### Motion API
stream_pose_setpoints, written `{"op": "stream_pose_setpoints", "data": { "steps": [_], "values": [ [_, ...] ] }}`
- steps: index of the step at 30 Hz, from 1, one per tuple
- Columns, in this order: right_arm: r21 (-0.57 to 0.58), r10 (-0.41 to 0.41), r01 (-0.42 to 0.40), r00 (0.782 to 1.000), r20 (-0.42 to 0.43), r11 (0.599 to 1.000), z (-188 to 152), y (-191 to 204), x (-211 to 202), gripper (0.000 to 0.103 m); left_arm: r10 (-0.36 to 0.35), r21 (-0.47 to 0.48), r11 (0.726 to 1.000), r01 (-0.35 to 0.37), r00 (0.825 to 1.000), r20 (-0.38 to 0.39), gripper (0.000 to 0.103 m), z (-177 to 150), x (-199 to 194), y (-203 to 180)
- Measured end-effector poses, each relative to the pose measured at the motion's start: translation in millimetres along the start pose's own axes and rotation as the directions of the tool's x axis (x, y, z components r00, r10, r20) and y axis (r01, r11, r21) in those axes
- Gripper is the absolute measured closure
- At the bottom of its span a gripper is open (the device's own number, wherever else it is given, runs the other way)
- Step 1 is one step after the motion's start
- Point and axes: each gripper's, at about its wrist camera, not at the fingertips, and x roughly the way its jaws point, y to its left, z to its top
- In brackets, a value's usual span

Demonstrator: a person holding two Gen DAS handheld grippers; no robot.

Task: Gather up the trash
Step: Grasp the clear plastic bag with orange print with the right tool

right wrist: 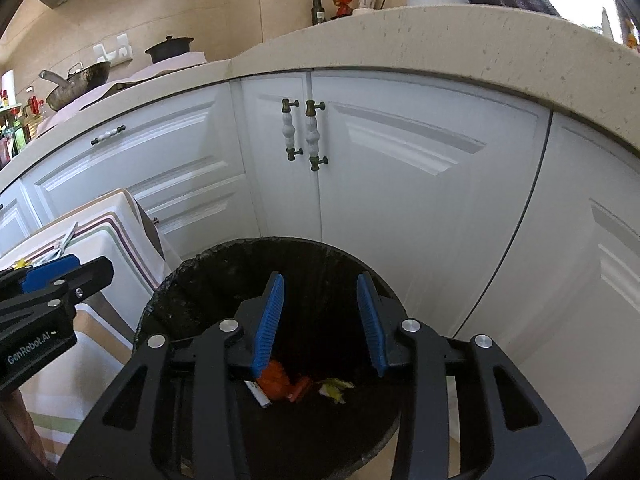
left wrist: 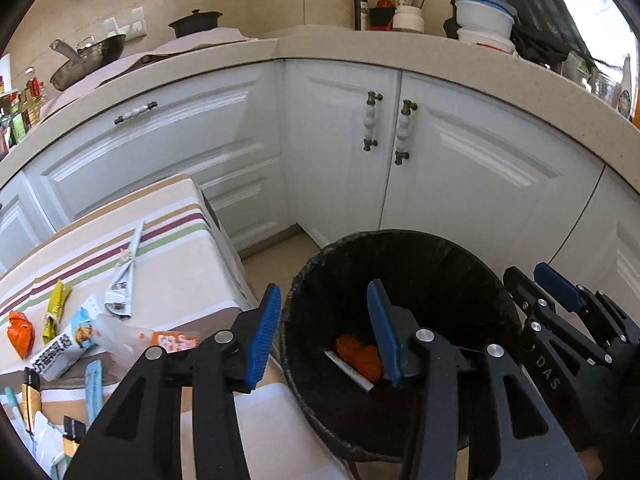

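bin [right wrist: 224, 268] mouth open below, table [left wrist: 180, 240] left, cabinets [right wrist: 400, 200] behind

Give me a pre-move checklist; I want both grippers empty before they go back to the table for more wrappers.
1. Left gripper jaws apart, nothing between: ok.
2. Right gripper jaws apart, nothing between: ok.
3. Dropped orange wrapper and yellow wrapper lie inside the black trash bin: ok.
4. Nothing caught on the blue pads: ok.
5. Wrappers left on the striped tablecloth, such as the silver wrapper: not ok.
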Motion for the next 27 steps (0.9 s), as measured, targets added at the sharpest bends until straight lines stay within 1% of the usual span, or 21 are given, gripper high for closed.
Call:
{"op": "stream_pose_setpoints", "data": {
  "steps": [4, 11, 15, 18, 21, 27],
  "values": [
    [-0.006, 0.005, -0.005, 1.0, 0.007, 1.0, 1, 6, -9, 0.066, 0.009, -0.011, 1.0, -0.008, 1.0, 0.02, 0.058, -1, -14, 8],
    [-0.021, 0.04, -0.039, 0.999, 0.011, 0.999, -1, 29, -33, 0.066, 0.043, -0.057, 0.998, -0.041, 0.999, 0.034, 0.058, -13, -44, 40],
    [-0.045, 0.086, -0.085, 0.996, 0.013, 0.995, -2, 53, -46, 0.066, 0.088, -0.092, 0.992, -0.084, 0.995, 0.041, 0.058, -26, -67, 68],
    [-0.073, 0.129, -0.128, 0.992, 0.013, 0.989, -3, 77, -55, 0.066, 0.127, -0.119, 0.985, -0.121, 0.991, 0.042, 0.054, -35, -82, 88],
    [-0.103, 0.172, -0.17, 0.985, 0.009, 0.98, -6, 101, -64, 0.066, 0.189, -0.151, 0.972, -0.18, 0.981, 0.044, 0.053, -48, -99, 115],
    [-0.168, 0.244, -0.243, 0.97, -0.014, 0.955, -13, 151, -74, 0.065, 0.284, -0.212, 0.939, -0.271, 0.958, 0.034, 0.05, -71, -124, 161]
  ]
}}
